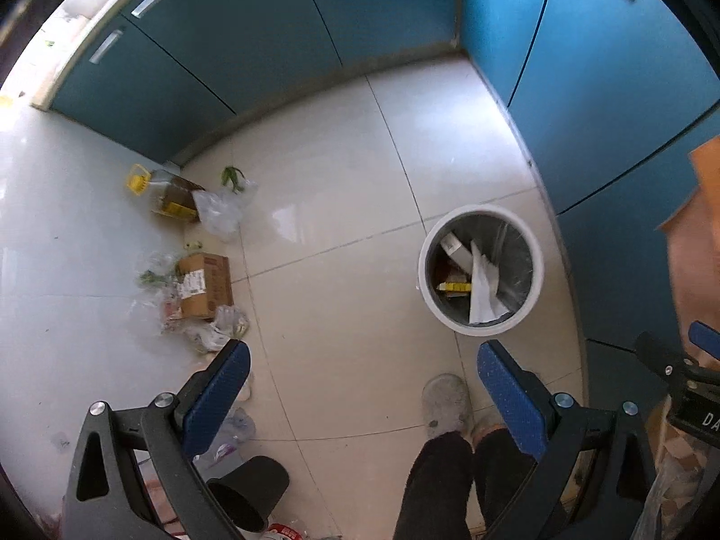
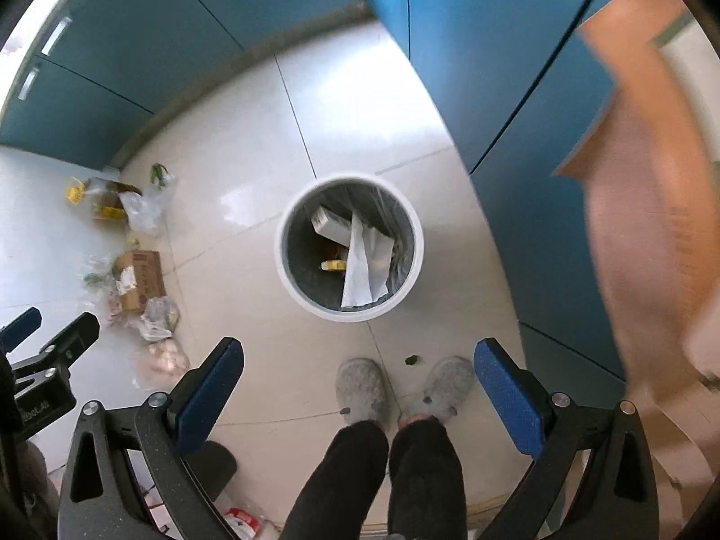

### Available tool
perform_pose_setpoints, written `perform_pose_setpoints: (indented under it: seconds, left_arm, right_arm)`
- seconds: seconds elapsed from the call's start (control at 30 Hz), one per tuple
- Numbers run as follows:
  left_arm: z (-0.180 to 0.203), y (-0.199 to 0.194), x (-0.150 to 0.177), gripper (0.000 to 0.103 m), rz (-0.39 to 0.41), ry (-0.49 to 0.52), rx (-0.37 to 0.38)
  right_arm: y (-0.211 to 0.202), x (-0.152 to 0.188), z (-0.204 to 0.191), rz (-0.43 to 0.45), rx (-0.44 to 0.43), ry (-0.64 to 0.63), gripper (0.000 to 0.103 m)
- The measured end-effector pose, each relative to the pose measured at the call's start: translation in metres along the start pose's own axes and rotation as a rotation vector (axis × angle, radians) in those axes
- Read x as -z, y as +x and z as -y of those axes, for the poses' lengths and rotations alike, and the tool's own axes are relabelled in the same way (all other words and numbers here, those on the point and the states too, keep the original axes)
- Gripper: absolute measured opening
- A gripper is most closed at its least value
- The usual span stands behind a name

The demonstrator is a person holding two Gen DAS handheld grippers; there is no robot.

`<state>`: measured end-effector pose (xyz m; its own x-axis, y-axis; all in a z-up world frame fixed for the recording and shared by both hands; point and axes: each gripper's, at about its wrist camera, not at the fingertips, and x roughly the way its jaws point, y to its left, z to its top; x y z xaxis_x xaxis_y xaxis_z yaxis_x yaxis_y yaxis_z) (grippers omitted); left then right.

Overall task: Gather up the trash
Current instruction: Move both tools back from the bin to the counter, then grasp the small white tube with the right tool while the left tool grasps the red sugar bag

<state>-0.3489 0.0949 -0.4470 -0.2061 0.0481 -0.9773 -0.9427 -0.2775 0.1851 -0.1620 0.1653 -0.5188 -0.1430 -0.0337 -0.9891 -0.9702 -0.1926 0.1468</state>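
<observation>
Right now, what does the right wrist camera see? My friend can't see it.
A round white trash bin with paper and boxes inside stands on a pale tiled floor. The open right gripper hangs above it, empty, over two grey slippers. More trash, including a cardboard box, lies left.

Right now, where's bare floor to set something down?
Open tiles between the trash bin and the cardboard box, and from the bin back to the blue cabinets. Crowded along the left: oil bottle, plastic bags, box. Slippers fill the near side.
</observation>
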Motion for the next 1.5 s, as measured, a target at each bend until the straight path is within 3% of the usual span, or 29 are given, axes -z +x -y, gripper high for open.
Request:
perform_pose_setpoints:
  seconds: [0.3, 0.6, 0.73, 0.87, 1.03, 1.13, 1.2, 1.37, 1.5]
  left_arm:
    - [-0.017, -0.116, 0.033, 0.103, 0.094, -0.021, 0.055]
    - [-0.018, -0.202, 0.059, 0.103, 0.196, 0.007, 0.094]
    - [-0.008, -0.241, 0.054, 0.103, 0.281, 0.047, 0.061]
    - [0.03, -0.292, 0.039, 0.103, 0.426, 0.121, 0.028]
    - [0.127, -0.35, 0.02, 0.103, 0.533, 0.243, 0.117]
    - [0.219, -0.374, 0.022, 0.103, 0.554, 0.366, 0.178]
    - [0.279, -0.385, 0.028, 0.103, 0.557, 0.453, 0.191]
    - [0.451, -0.398, 0.072, 0.103, 0.57, 0.677, 0.185]
    - [0.555, -0.397, 0.109, 0.103, 0.59, 0.799, 0.151]
  right_arm:
    - [-0.152, 0.049, -0.009, 0.097, 0.004, -0.042, 0.103]
    - [-0.268, 0.092, -0.015, 0.195, -0.036, -0.049, 0.103]
    - [-0.308, 0.107, -0.009, 0.25, -0.098, -0.017, 0.103]
    - [-0.348, 0.119, 0.028, 0.32, -0.219, 0.101, 0.103]
    - [-0.398, 0.147, 0.117, 0.452, -0.249, 0.305, 0.103]
    - [-0.422, 0.179, 0.198, 0.523, -0.224, 0.493, 0.103]
    - [-0.434, 0.215, 0.263, 0.568, -0.158, 0.639, 0.103]
    - [-0.432, 0.306, 0.411, 0.553, 0.072, 0.954, 0.103]
    - [-0.4, 0.38, 0.525, 0.471, 0.157, 1.203, 0.103]
